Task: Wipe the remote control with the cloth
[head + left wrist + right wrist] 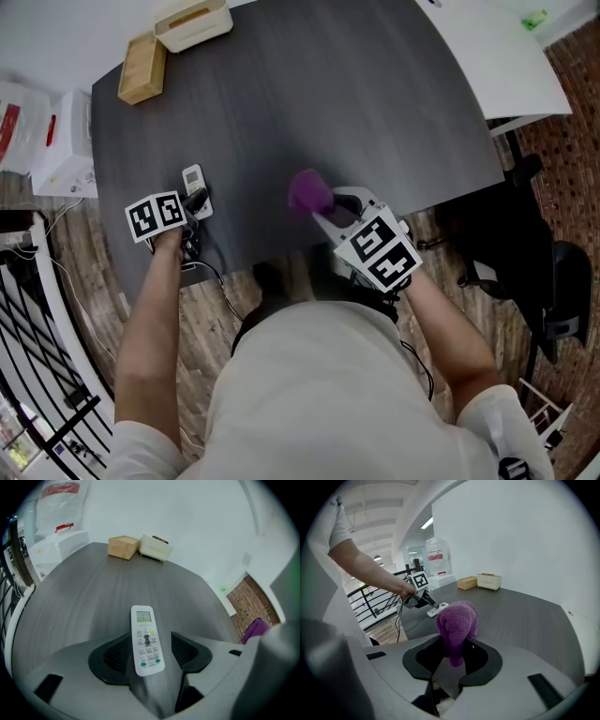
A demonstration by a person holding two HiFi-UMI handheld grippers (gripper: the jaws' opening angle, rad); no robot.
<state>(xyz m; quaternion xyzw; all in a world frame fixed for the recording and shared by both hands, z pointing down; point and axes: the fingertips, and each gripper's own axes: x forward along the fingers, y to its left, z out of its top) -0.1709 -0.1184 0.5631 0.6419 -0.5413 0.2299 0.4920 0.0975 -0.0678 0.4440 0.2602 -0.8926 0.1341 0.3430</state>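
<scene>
A white remote control (194, 184) lies face up on the dark table (309, 94) near its front left edge. My left gripper (195, 204) is at its near end. In the left gripper view the remote (146, 639) sits between the jaws with a gap showing on its right side, so this gripper (149, 645) is open. My right gripper (328, 208) hovers over the table's front edge, shut on a bunched purple cloth (307, 190). In the right gripper view the cloth (457, 620) stands up from the jaws, with the remote (436, 610) beyond it to the left.
A wooden box (142, 67) and a cream tissue box (192, 22) stand at the table's far left corner. A white table (506, 56) adjoins on the right, with a black chair (525, 244) below it. A white appliance (66, 145) and a black railing (37, 375) are on the left.
</scene>
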